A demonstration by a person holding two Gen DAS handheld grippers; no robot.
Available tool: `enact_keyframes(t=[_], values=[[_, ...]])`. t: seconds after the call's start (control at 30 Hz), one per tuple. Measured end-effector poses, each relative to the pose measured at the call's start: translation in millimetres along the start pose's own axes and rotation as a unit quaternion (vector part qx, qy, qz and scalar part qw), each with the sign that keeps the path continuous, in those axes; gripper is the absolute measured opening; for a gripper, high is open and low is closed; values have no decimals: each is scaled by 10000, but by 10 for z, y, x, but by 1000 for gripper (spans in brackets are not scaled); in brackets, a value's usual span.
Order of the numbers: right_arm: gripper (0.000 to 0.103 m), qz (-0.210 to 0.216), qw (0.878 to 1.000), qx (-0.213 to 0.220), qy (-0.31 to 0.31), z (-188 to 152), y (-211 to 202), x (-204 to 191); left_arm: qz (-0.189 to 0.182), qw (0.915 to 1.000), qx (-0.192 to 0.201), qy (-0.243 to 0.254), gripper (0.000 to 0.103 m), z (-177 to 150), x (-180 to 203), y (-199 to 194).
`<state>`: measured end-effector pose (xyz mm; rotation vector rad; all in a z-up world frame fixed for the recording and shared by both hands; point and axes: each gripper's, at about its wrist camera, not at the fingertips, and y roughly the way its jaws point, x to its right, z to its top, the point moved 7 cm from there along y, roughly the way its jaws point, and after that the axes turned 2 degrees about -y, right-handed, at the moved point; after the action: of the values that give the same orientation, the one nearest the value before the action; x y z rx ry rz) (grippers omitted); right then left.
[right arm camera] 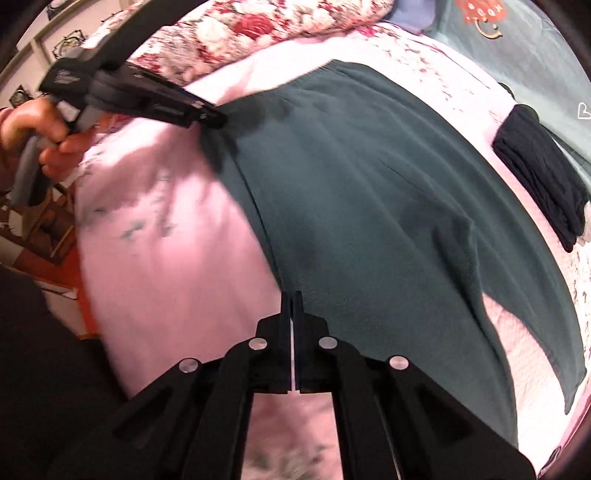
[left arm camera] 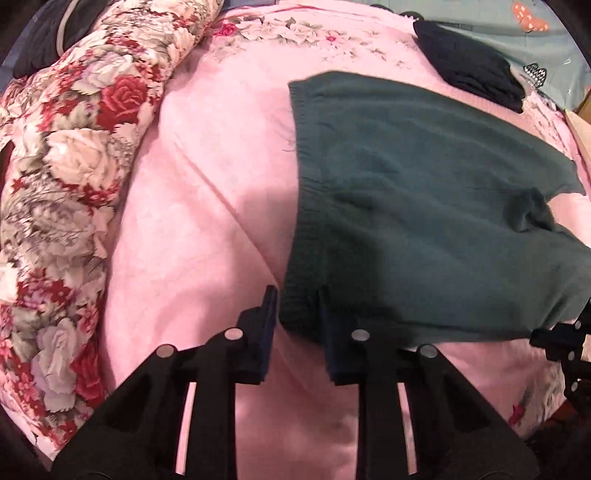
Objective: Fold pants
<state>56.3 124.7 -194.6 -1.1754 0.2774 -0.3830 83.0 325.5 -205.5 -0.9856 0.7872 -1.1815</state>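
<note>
Dark green pants (left arm camera: 406, 203) (right arm camera: 351, 184) lie spread flat on a pink sheet (left arm camera: 203, 184) (right arm camera: 166, 258). My left gripper (left arm camera: 296, 295) has the near corner of the ribbed waistband bunched between its fingers and is shut on it. The right wrist view shows the same gripper (right arm camera: 210, 116) pinching that corner, with a hand (right arm camera: 33, 122) on its handle. My right gripper (right arm camera: 291, 297) is shut, its tips pinching the near side edge of the pants further along. It also shows at the right edge of the left wrist view (left arm camera: 569, 332).
A rolled floral quilt (left arm camera: 66, 166) (right arm camera: 240, 29) lies along the far side of the sheet. A folded dark garment (left arm camera: 469, 70) (right arm camera: 539, 173) rests beyond the pants. A grey-green cover (right arm camera: 517, 55) lies past the pink sheet.
</note>
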Motion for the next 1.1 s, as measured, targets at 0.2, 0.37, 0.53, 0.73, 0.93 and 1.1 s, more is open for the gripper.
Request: enact_keyframes(t=[0.2,0.37,0.53,0.73,0.93,1.1], values=[[0,285,9989,-326,201,-110,229,-128,18,9997,-185,150,23,-180,-49,97],[21,338,9983,-115,469,-8,-52,-20,283,9995,52,161,74,-67,-180,-97],[38,-29,9950,31,998,43,-363,630,249,9978,599,157,74,433,-399,-370],[41,-386,9891,267,1398,358,-572,1676,-205,9916,861,947,74,1303,-49,-128],[51,-547,9925,88,1091,706,-408,2503,-583,9835,331,1683,74,1813,320,422],[51,-205,9958,-384,807,770,65,2944,-799,9720,-45,2209,74,1994,559,709]])
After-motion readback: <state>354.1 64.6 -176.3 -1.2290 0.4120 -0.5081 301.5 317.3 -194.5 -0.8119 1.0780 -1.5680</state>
